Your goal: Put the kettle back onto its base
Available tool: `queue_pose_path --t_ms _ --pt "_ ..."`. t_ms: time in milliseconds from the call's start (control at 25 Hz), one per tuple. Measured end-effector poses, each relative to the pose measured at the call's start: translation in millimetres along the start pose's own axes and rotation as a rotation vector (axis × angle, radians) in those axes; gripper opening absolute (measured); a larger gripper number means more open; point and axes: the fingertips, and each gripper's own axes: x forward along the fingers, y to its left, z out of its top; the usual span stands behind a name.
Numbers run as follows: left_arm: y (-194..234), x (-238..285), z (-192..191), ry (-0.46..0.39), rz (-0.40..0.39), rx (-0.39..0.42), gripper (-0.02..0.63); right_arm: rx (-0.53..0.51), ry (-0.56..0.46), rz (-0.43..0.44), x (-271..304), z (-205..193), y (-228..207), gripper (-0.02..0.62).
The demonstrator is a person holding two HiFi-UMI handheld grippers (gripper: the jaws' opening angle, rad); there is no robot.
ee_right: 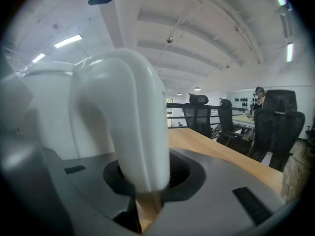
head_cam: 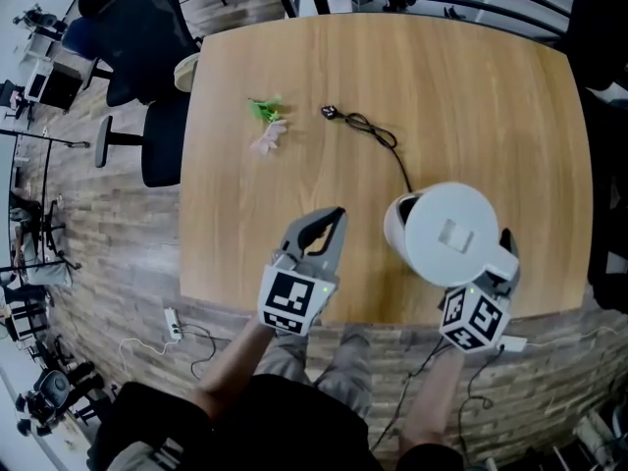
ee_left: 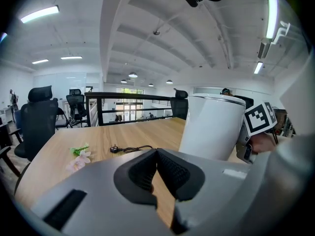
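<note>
Right tool [head_cam: 502, 259] is clamped on the handle [ee_right: 125, 122] of the white kettle [head_cam: 449, 232], with its jaws pressed against both sides of the handle. Kettle is upright over the front right part of the wooden worktop [head_cam: 471, 86]; whether it rests on a base cannot be told. Black cord [head_cam: 378, 137] runs from a plug [head_cam: 331, 113] to the kettle's far side. Left tool [head_cam: 332, 226] is held just left of the kettle, jaws together and empty.

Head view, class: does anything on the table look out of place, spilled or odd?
The plug of the black cord lies loose on the table, in no socket. A pink flower lies flat toward the left edge. Nothing looks spilled or damaged around the kettle.
</note>
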Motion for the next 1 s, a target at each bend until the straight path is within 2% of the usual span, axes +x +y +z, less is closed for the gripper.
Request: queue_pose_path --t_ms 1000 --pt "-14 -4 -8 0.012 -0.025 0.020 0.003 -0.013 -0.037 -0.014 -5 -2 4 0.080"
